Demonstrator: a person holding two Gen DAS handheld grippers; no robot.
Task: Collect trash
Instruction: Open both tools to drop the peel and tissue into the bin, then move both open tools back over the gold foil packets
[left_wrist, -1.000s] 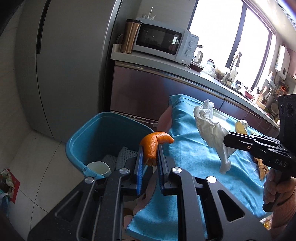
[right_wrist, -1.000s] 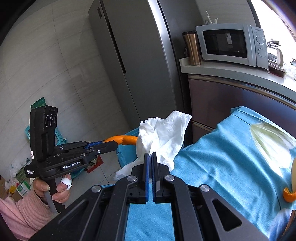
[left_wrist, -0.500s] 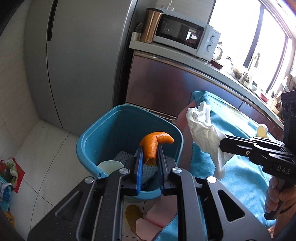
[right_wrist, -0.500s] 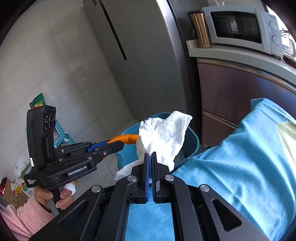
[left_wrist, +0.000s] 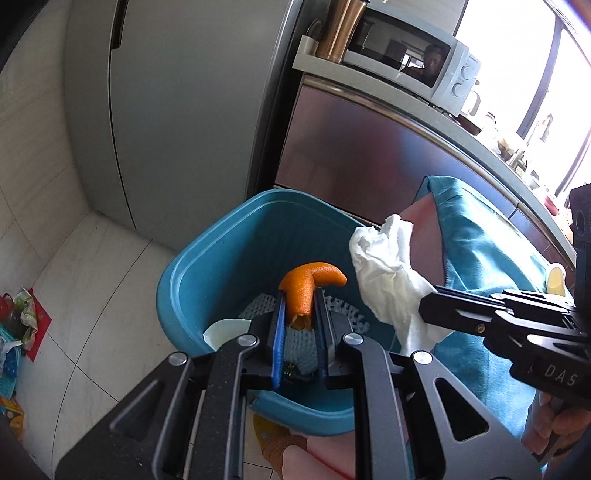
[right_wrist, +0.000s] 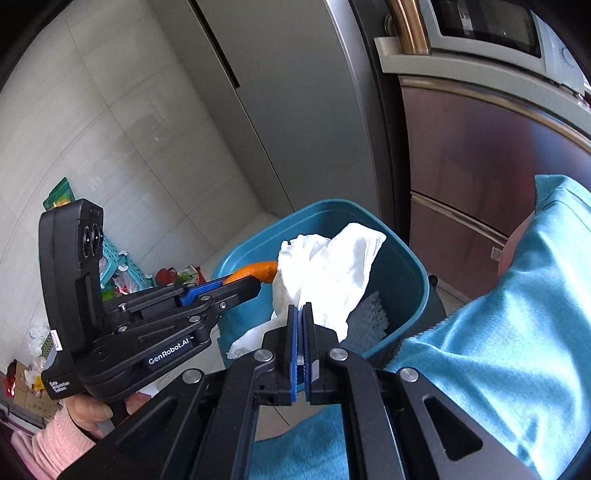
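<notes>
Left wrist: left tool (left_wrist: 299, 306) pinches orange peel (left_wrist: 308, 282), seemingly inside bin (left_wrist: 192, 280) rim.

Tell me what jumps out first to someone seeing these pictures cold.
The bright orange peel stands out most, pinched in the left tool over the open teal bin. Beside it, the right tool grips a crumpled white tissue above the same bin. To the right lies a turquoise cloth, with a grey fridge behind.
</notes>
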